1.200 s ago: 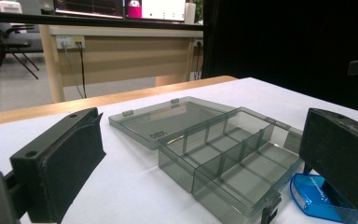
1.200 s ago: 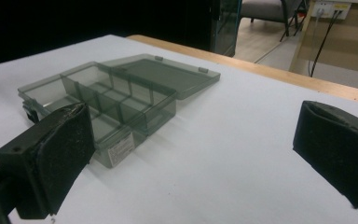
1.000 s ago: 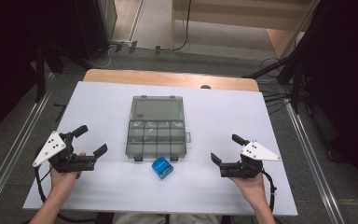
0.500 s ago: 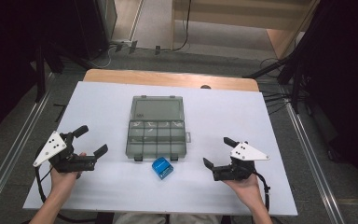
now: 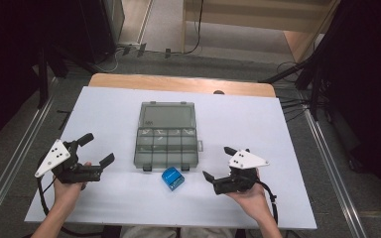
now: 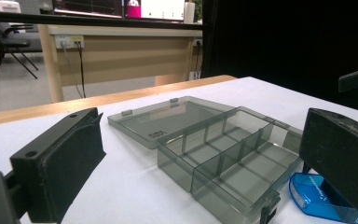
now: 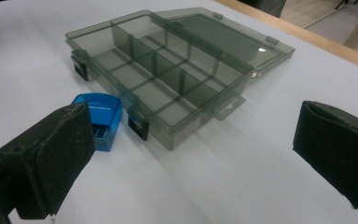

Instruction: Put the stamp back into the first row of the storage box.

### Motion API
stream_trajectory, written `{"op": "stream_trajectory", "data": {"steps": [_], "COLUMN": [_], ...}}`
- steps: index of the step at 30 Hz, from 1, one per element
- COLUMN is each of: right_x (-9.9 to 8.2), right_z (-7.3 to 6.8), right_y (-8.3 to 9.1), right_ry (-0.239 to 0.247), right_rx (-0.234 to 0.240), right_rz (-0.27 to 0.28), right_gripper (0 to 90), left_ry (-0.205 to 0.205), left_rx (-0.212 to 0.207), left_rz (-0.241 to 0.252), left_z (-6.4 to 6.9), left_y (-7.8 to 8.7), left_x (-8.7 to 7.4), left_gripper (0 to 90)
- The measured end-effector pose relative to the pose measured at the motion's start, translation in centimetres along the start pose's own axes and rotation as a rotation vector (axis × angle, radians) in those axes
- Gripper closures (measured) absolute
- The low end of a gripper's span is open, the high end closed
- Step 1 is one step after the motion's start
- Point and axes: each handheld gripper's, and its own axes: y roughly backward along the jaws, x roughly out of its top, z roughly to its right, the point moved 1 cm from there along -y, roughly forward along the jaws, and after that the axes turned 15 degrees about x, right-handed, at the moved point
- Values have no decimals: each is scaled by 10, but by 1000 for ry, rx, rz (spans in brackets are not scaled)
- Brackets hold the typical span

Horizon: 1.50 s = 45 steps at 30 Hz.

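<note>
A: Quick pass. Your grippers?

B: My left gripper [image 5: 95, 149] has its jaws spread wide, nothing between them, held just above the white table [image 5: 297, 148]. My right gripper [image 5: 220, 162] is the same: jaws spread, nothing pinched.

A: Where's the blue thing?

B: The small blue case [image 5: 172, 178] lies flat on the table between my two grippers, nearer my right one. From my right gripper's own view the blue case [image 7: 99, 116] sits ahead and just past my left-hand jaw, partly hidden behind it. From my left gripper's view the blue case [image 6: 319, 198] is low at the right, partly behind my right-hand jaw.

A: And the box?

B: The grey compartment box [image 5: 167, 145] is open, with its clear lid [image 5: 167, 115] folded flat on the table on the far side. It sits ahead of both grippers, between them. The blue case is just beside the box's near edge, by a latch; touching or not, I cannot tell.

A: Anything in the compartments?

B: In my right gripper's view the compartments [image 7: 163, 79] look bare. Same from my left gripper's view of the box [image 6: 223, 154].

A: Hands?

B: My left hand [image 5: 68, 191] and right hand [image 5: 250, 201] each grip a handle from below, well apart from each other.
</note>
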Motion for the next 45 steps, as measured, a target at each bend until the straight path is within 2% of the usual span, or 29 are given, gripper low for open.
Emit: {"op": "stream_trajectory", "data": {"steps": [5, 12, 25, 45], "right_x": [11, 19, 25, 27], "right_z": [-10, -16, -23, -43], "right_y": [-10, -21, -40, -76], "right_ry": [-2, 0, -16, 5], "right_rx": [39, 59, 101, 163], "right_rz": [-30, -63, -101, -206], "right_gripper": [0, 0, 0, 0], "left_ry": [-3, -5, -3, 2], "left_rx": [2, 4, 2, 2], "left_rz": [-1, -1, 1, 4], "left_z": [0, 0, 0, 0], "left_y": [0, 1, 1, 2], "left_x": [0, 0, 0, 1], "left_gripper": [0, 0, 0, 0]}}
